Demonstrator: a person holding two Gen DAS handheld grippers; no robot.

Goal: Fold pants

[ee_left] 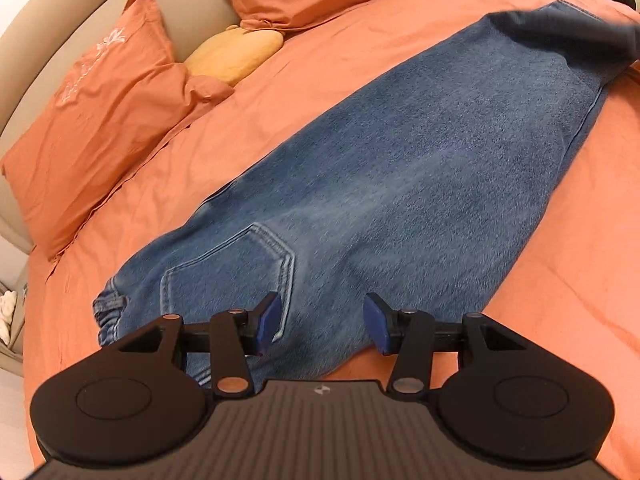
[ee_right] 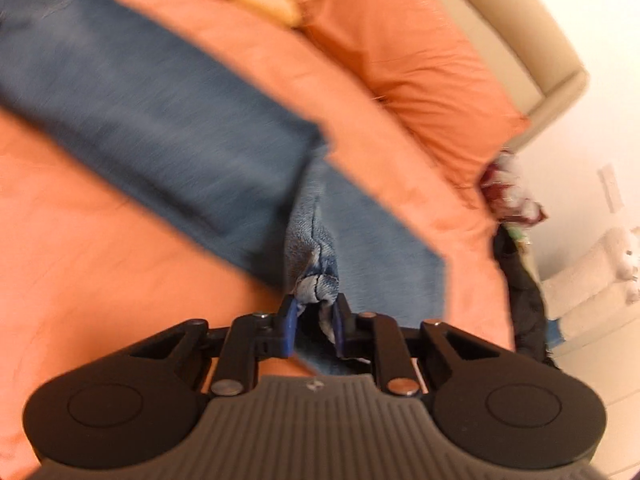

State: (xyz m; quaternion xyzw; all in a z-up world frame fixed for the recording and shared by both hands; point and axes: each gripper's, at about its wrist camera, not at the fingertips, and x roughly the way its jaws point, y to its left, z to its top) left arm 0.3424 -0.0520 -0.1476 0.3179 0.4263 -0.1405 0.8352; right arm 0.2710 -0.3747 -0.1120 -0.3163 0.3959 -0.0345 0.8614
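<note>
The blue jeans (ee_left: 400,168) lie flat across the orange duvet (ee_left: 304,76) of a bed, stretched diagonally from the waistband end close to the left camera out toward the far right, with a back pocket (ee_left: 228,268) facing up. The left gripper (ee_left: 323,322) hovers just above the seat area, its blue-padded fingers (ee_left: 267,318) spread wide with only denim showing between them, gripping nothing. The right wrist view adds what the left cannot: the right gripper (ee_right: 314,318) has its fingers pressed in on a bunched, frayed hem (ee_right: 316,280) of the jeans (ee_right: 152,120), lifted off the bedding, with a leg trailing away across the duvet (ee_right: 80,240) (this view is heavily motion-blurred, so seams and folds beyond the pinch are hard to make out). In the left view the far leg end is smeared by a dark blurred shape at the upper right, and I cannot tell what it is. Two orange pillows (ee_left: 96,120) and a yellow cushion (ee_left: 236,54) rest against a beige headboard (ee_left: 192,24); one pillow carries pale embroidery, too distorted to read. Dark clothing (ee_right: 520,288) hangs at the bed's edge in the right view. Each gripper body shows a small pale logo mark, with no legible lettering.
</note>
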